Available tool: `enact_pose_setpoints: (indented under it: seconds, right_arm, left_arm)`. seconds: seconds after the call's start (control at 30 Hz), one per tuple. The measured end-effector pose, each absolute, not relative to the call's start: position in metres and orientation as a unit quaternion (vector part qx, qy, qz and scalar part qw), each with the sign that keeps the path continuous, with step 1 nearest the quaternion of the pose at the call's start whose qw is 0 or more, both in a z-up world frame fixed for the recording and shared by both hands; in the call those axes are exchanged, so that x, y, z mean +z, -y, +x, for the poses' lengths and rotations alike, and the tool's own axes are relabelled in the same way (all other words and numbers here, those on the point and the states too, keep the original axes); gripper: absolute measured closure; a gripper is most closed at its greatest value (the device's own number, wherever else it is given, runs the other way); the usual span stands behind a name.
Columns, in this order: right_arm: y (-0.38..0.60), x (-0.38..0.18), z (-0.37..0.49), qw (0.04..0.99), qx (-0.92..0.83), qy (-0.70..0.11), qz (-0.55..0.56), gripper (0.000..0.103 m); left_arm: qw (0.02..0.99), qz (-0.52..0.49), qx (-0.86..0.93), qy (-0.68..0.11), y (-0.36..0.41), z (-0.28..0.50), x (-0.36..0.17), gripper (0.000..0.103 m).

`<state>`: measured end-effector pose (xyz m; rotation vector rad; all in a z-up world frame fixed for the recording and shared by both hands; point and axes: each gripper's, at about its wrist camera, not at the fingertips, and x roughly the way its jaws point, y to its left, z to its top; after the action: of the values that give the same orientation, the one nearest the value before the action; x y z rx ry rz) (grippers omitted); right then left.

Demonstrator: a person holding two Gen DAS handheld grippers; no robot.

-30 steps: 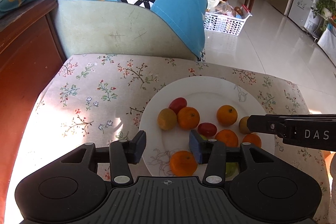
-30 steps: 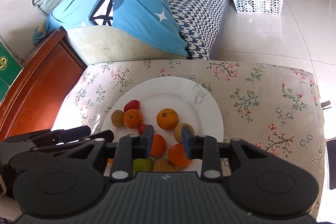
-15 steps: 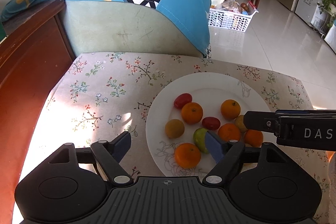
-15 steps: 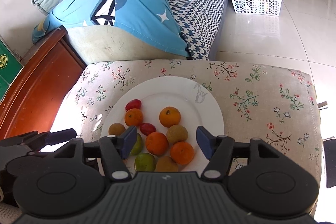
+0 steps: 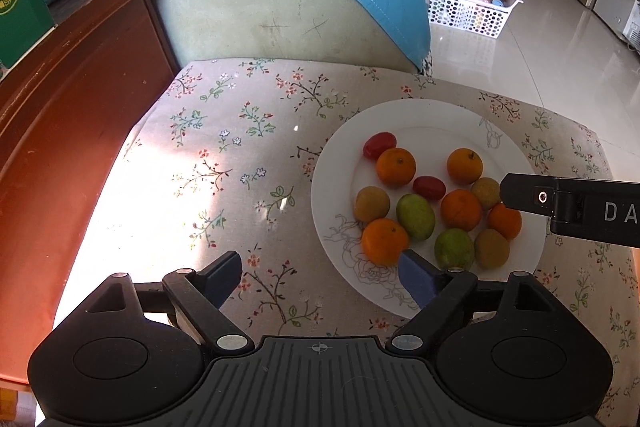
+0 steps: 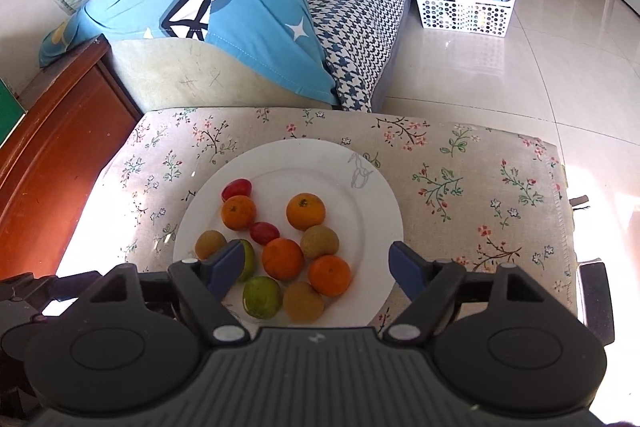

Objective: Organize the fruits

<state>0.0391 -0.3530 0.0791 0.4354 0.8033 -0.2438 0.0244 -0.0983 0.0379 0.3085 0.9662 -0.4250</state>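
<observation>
Fruits lie gathered on a white plate (image 6: 380, 203) with a faint line drawing of flowers, set toward the right half of a surface covered by a floral cloth (image 5: 224, 155). On the plate are five oranges, one of them (image 6: 305, 211) near the middle, two red cherry tomatoes (image 6: 237, 188), two green fruits (image 5: 415, 216), and four brownish-yellow round fruits (image 6: 319, 242).

Left tongs (image 5: 320, 277) hang over the near edge of the surface, their blue-padded jaws spreading apart with only cloth and the plate's rim between them. The right-hand pad sits just in front of an orange (image 5: 385, 241), and whether it touches is unclear.

Right tongs (image 6: 316, 267) hover over the near part of the plate, jaws also spreading, with several fruits lying between them and none pinched. In the left view the side of the right tongs shows the white letters "DA", cut off by the picture edge.

Beyond the far edge stand a sofa with a blue cushion (image 6: 224, 11) and a white basket (image 6: 466, 9) on the tiled floor. A green box (image 5: 18, 3) rests on a wooden cabinet at left; its logo cannot be read.
</observation>
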Motion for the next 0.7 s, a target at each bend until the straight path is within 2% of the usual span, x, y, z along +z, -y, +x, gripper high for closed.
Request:
enact_pose_setpoints:
  seconds: [0.3,0.7]
  right_arm:
    - [0.349,0.079,0.029,0.878,-0.142,-0.407,0.206,0.016]
    - [0.333,0.07,0.014,0.864,-0.164,-0.435,0.192,0.012]
  left_arm:
    - [0.848,0.131,-0.172,-0.485,0.085,0.022,0.04,0.013]
    - [0.838,0.134,-0.162,-0.503,0.083,0.015,0.039,0.012]
